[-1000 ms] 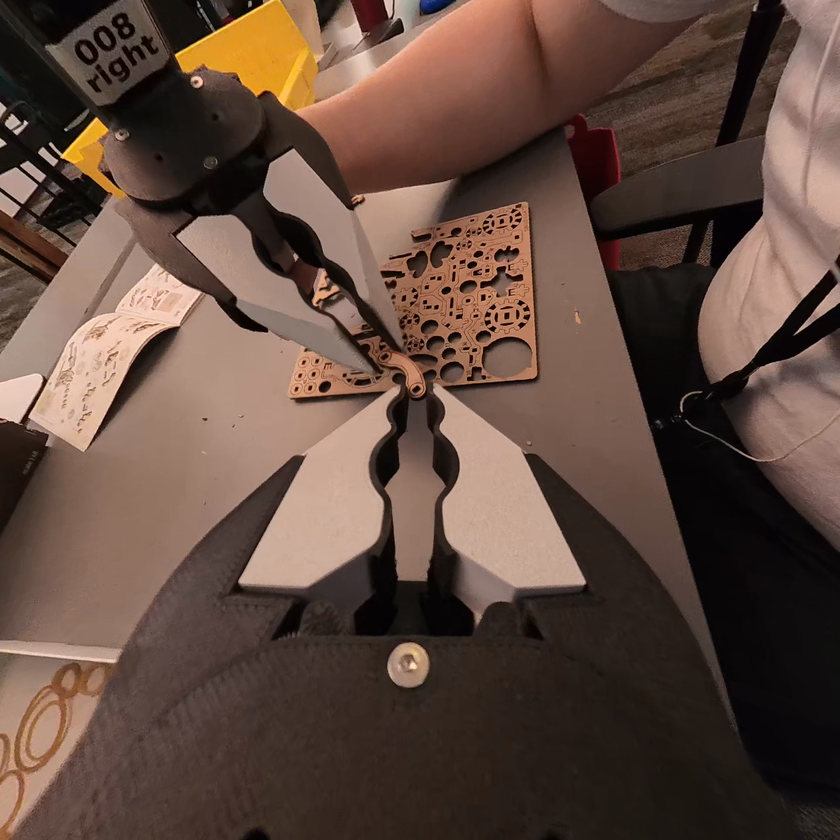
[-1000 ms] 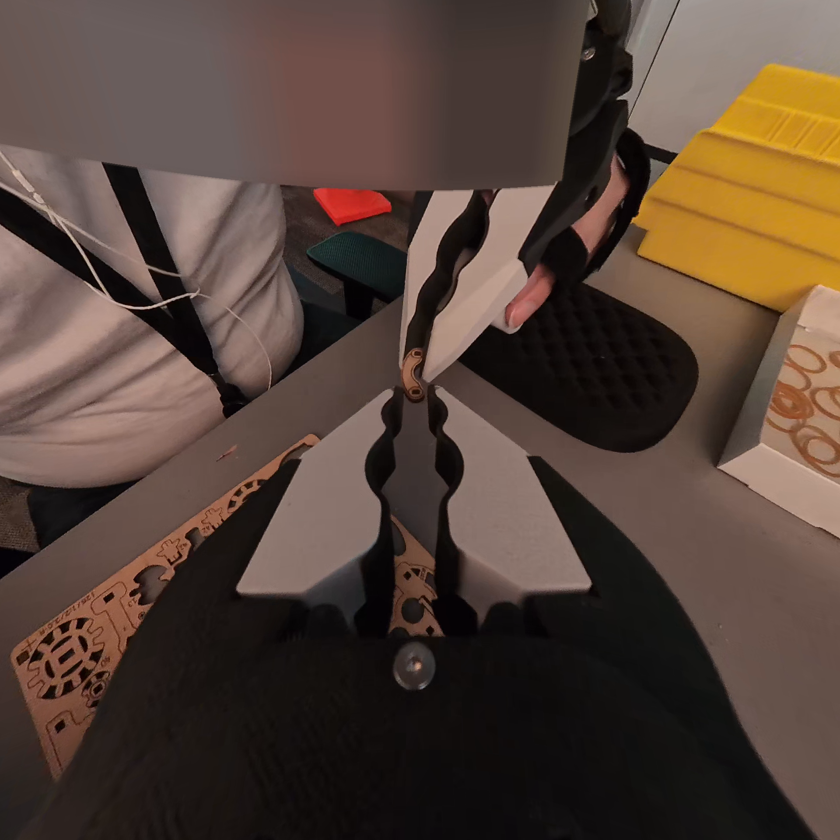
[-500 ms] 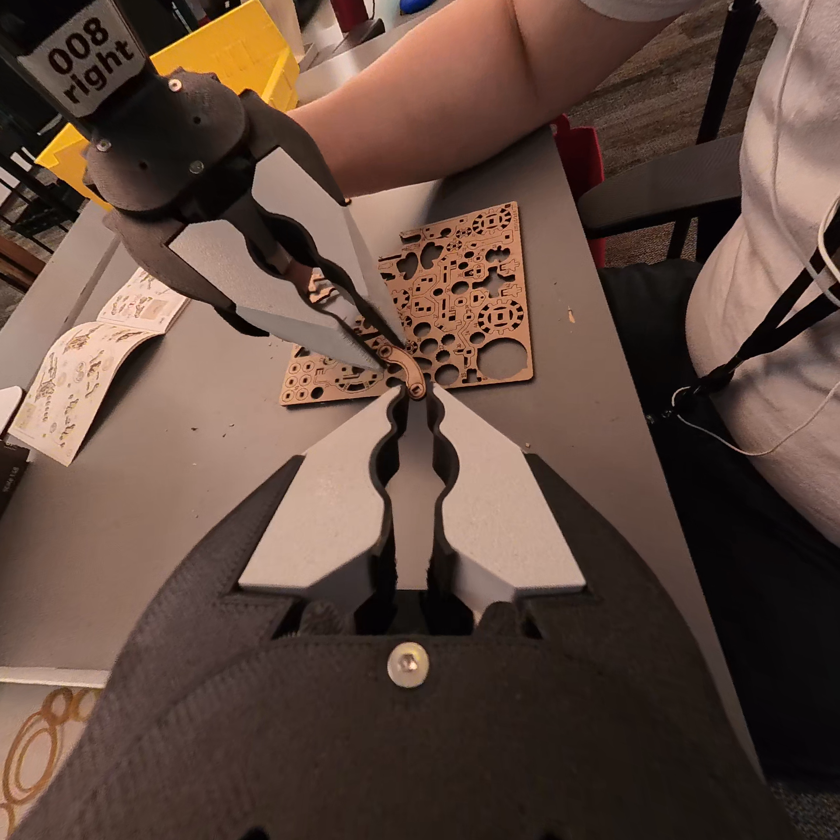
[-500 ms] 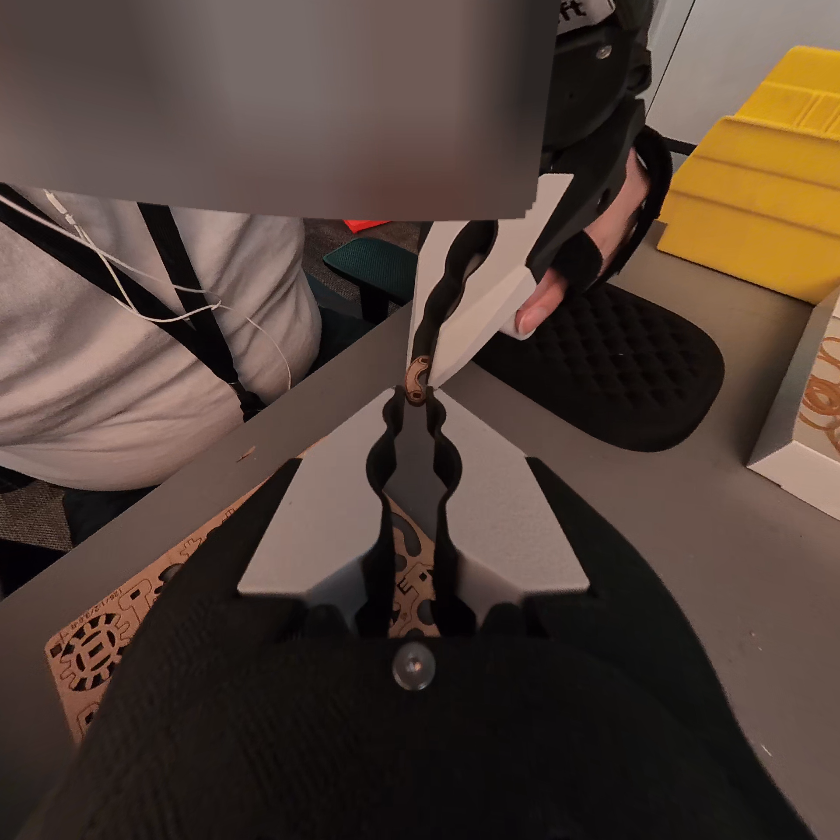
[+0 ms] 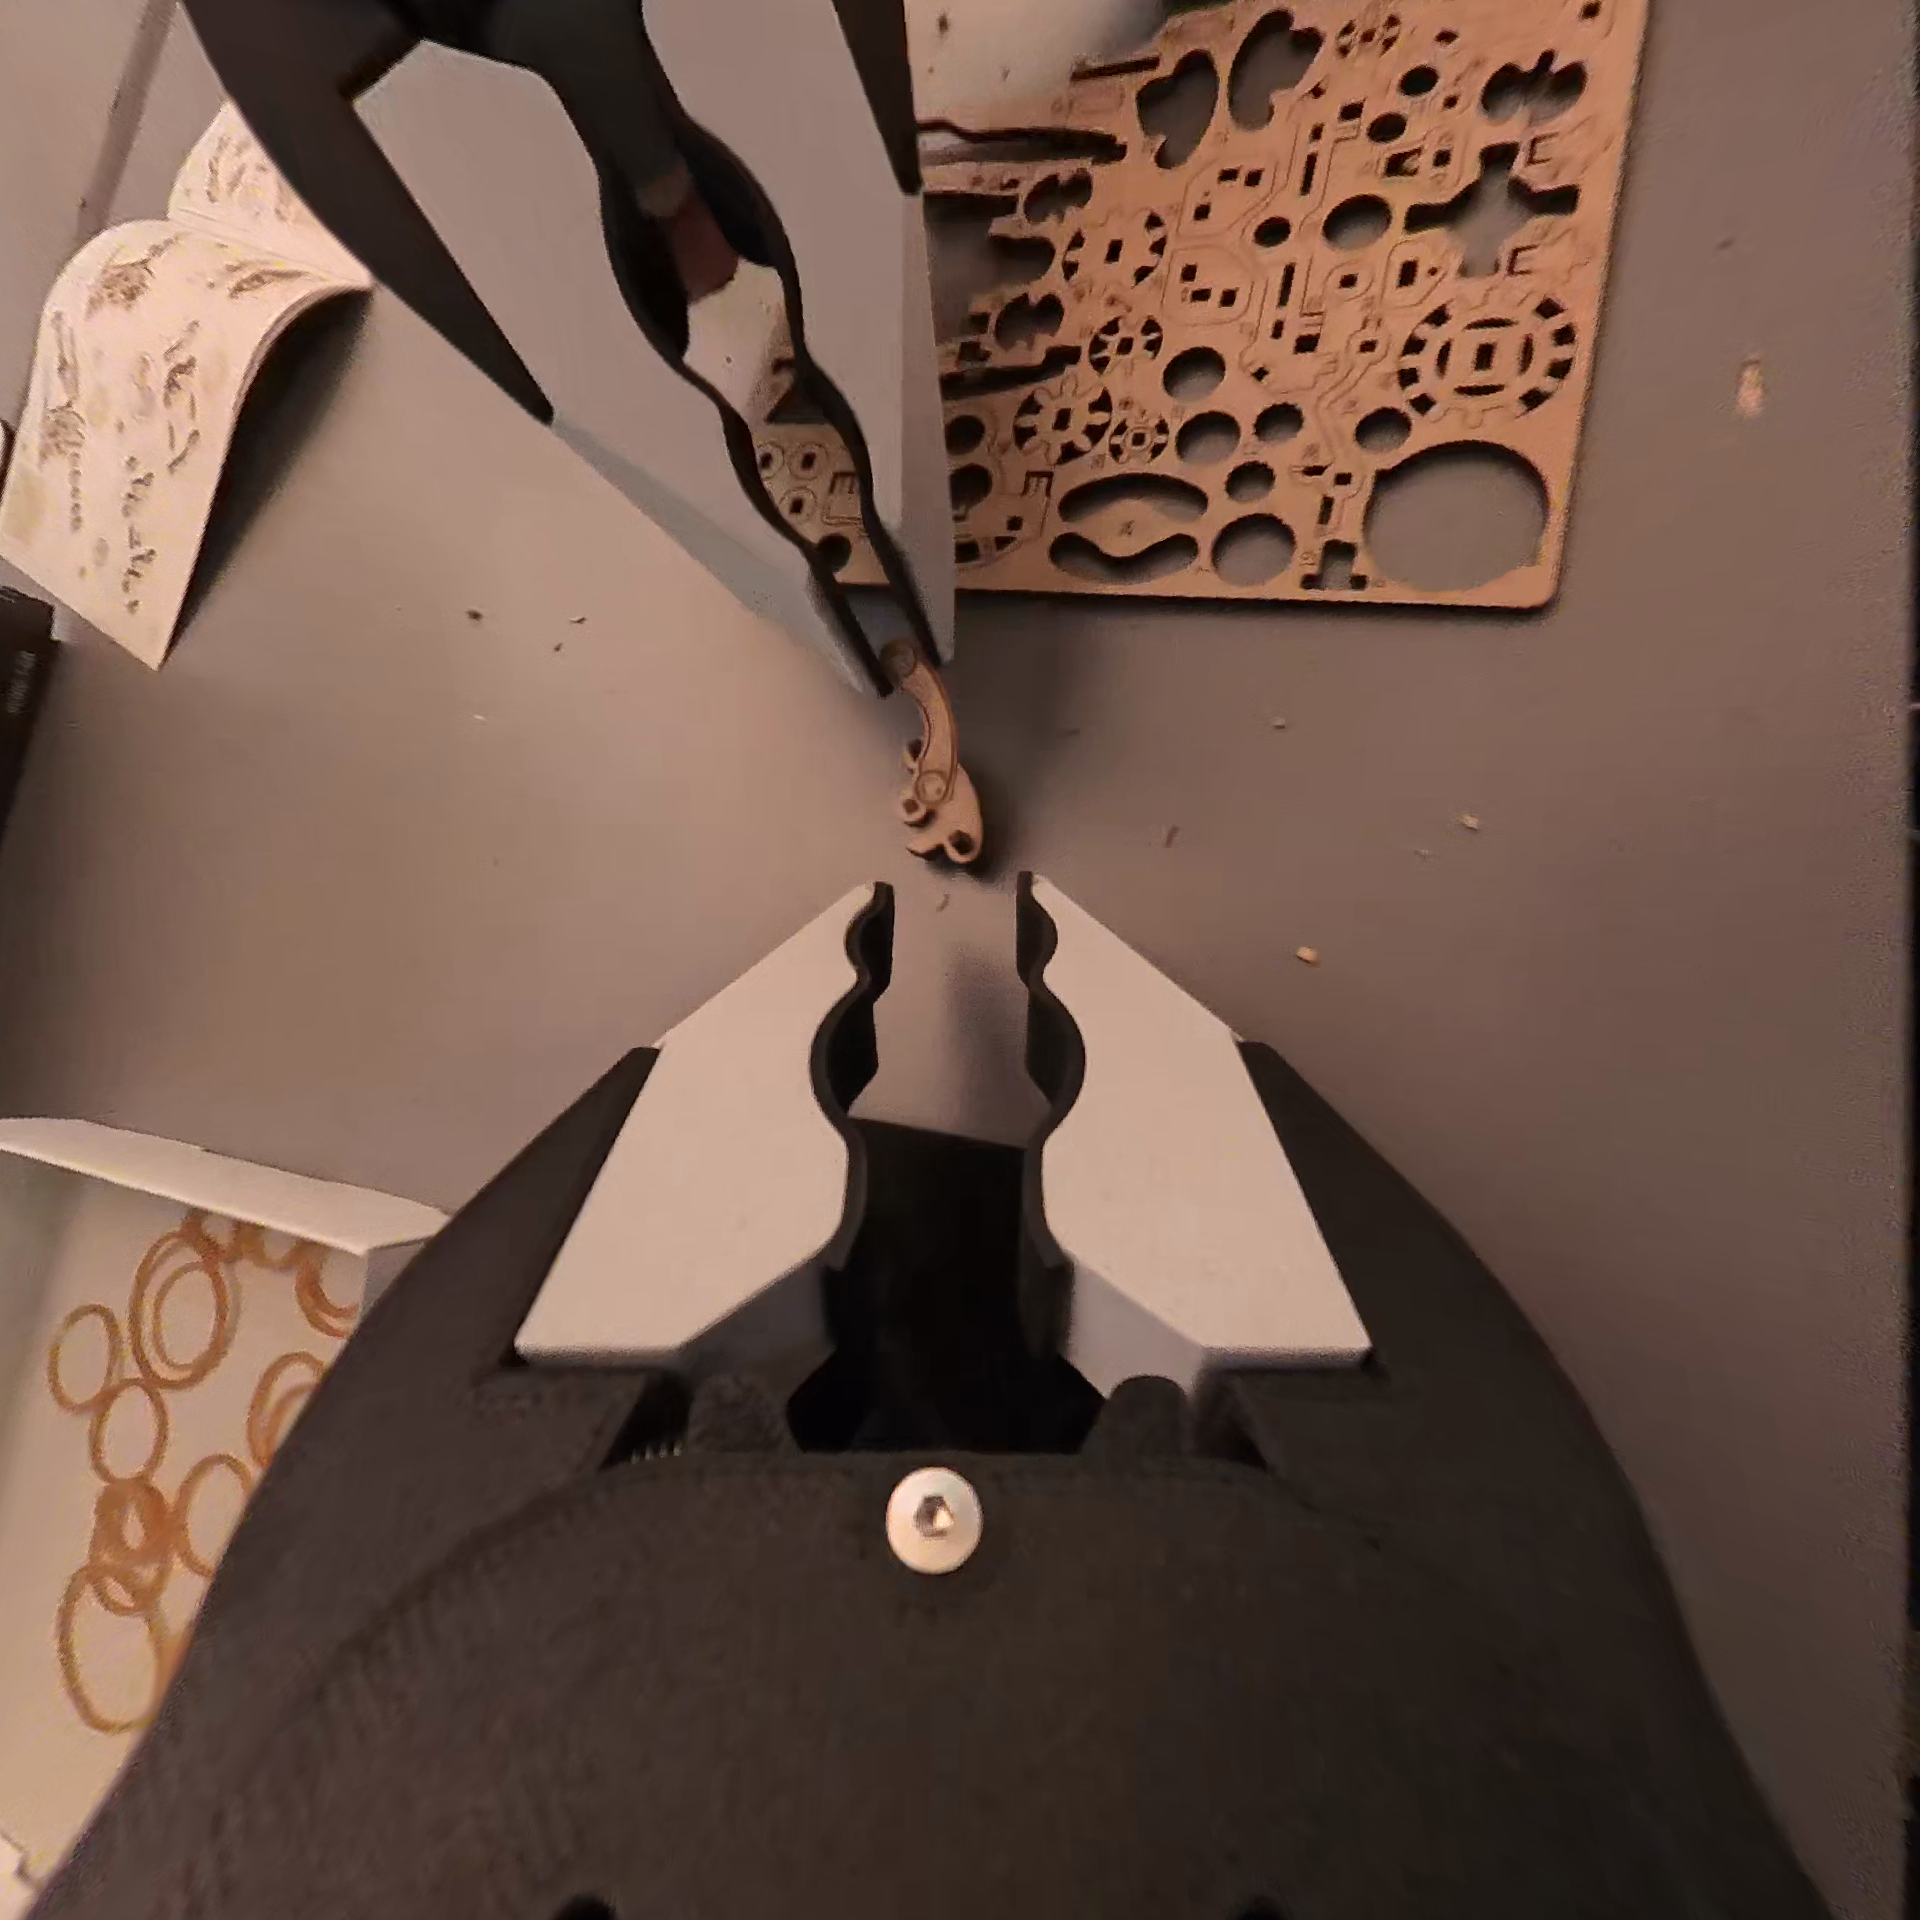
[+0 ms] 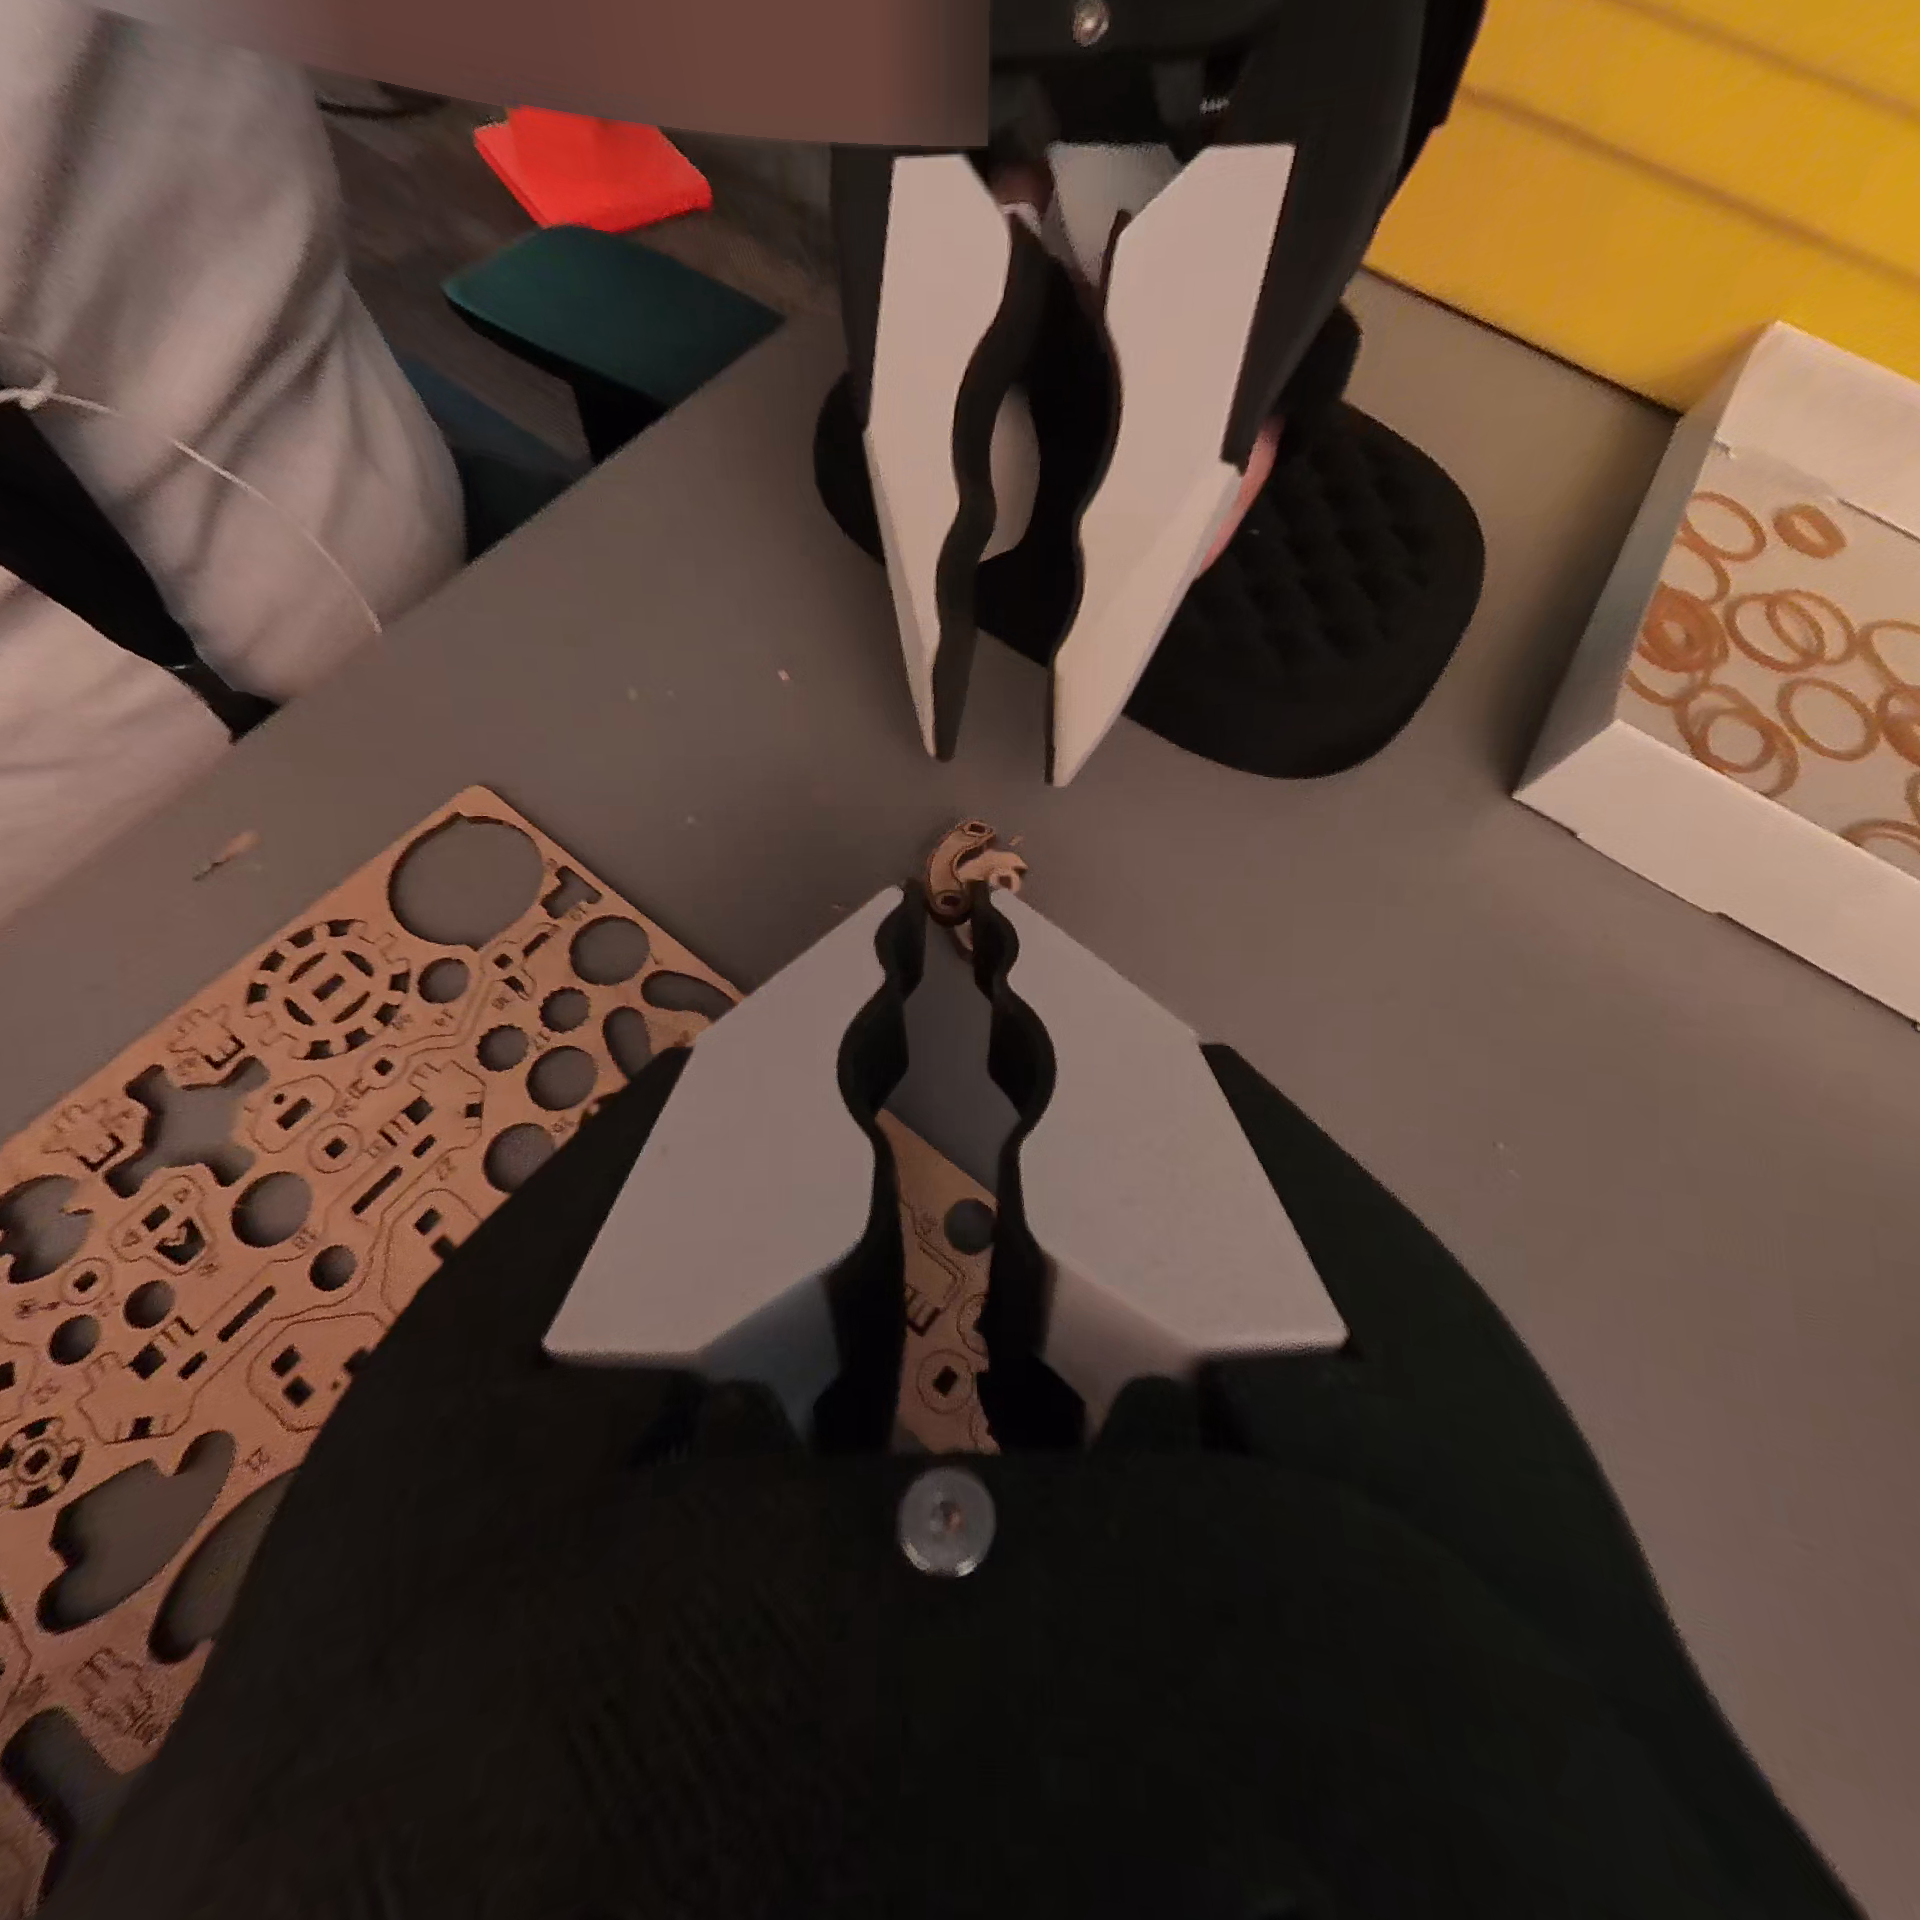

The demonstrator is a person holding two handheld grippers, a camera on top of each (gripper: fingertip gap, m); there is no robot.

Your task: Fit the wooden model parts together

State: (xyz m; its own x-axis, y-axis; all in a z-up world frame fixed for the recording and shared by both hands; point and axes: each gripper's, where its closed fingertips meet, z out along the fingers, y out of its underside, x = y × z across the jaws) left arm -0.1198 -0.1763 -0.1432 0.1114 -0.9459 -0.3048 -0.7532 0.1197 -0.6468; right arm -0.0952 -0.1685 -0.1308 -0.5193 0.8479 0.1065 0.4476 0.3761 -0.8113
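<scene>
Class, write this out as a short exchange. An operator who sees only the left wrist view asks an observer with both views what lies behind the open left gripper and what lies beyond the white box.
Operator: My left gripper is open and faces the wooden piece pinched in the right gripper. What is behind me?
Observer: A black dimpled pad lies just behind your gripper.
Operator: And beyond the white box?
Observer: A yellow bin stands past it.
</scene>
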